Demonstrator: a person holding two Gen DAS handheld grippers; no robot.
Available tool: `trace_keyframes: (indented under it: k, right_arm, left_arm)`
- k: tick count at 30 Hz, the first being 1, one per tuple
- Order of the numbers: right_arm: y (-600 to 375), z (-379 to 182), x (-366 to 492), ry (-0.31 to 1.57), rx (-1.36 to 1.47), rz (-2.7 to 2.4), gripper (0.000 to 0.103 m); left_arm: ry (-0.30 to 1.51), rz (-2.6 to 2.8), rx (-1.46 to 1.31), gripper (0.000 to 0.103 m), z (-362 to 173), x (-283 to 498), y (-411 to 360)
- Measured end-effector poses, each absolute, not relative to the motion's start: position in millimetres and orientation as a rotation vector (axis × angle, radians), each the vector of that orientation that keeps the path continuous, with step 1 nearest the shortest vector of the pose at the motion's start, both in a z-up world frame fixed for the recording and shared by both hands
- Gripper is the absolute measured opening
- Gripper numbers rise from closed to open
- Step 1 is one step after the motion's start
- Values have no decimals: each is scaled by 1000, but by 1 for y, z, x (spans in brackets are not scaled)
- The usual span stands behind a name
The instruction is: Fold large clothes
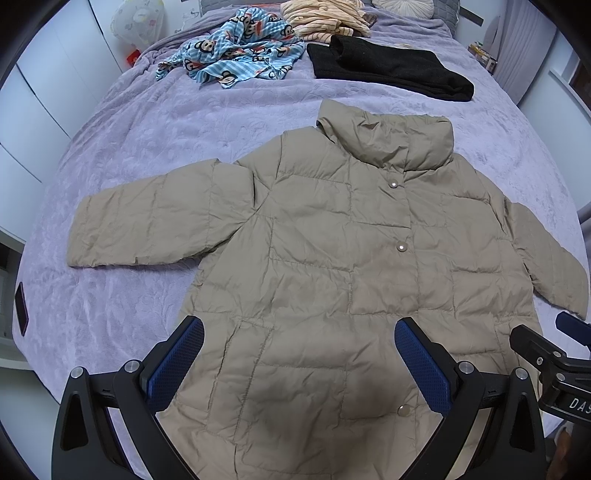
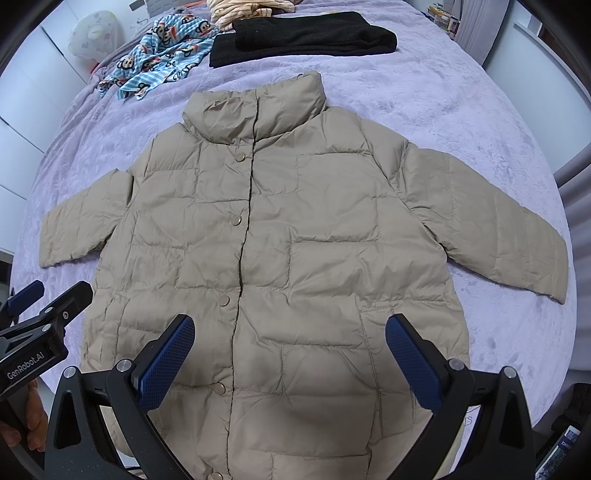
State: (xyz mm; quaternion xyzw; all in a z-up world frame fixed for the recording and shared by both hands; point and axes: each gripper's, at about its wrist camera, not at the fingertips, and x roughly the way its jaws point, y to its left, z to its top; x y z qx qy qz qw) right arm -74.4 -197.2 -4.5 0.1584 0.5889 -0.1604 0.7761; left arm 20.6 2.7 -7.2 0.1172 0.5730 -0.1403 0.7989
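Observation:
A beige quilted puffer jacket [image 1: 332, 266] lies flat and face up on the purple bedspread [image 1: 140, 147], snapped closed, collar at the far end, both sleeves spread out to the sides. It also shows in the right wrist view [image 2: 280, 236]. My left gripper [image 1: 299, 354] is open and empty, hovering above the jacket's lower left part. My right gripper [image 2: 290, 350] is open and empty above the lower right part. The right gripper's body shows at the left wrist view's right edge [image 1: 554, 365]; the left gripper's shows in the right wrist view [image 2: 40, 325].
At the far end of the bed lie a blue monkey-print garment [image 1: 236, 51], a folded black garment [image 1: 388, 66] and a striped cream garment [image 1: 325, 16]. White cupboards [image 1: 40, 96] stand left of the bed. A dark phone-like object [image 1: 21, 308] lies near the bed's left edge.

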Motion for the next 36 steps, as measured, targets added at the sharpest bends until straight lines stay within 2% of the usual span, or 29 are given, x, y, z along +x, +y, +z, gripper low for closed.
trace_keyframes:
  k: [8,14,15,16,19,29,36]
  right_arm:
    - [-190,-19,-73,1286,367,-309,103]
    - [-186,-28,-67,1511,348,-307,103]
    - [-185,-30,-65,1505,312,-326,103]
    - [-183,-31,-60,1382,314,-309,103]
    - [-180,-42,-51,1325,351,-292,103]
    - [-137,-109,-13,1326,431,-158,103]
    - [-118,-125,11,1283,472,-91,103]
  left_arm:
    - [1258,-342,186,103,-20,26,11]
    - [1311,-324,111,103,-47,39,38]
    - [1310,-309,100,103,-52,42,44]
    - [1311,-297,87,103,-57,47,52]
    - [1331,-290,28,103,-77,63,77]
    - [1213,-188,-322,103,-121,147,210]
    - [1166,-73,-635,103,-168,196,299]
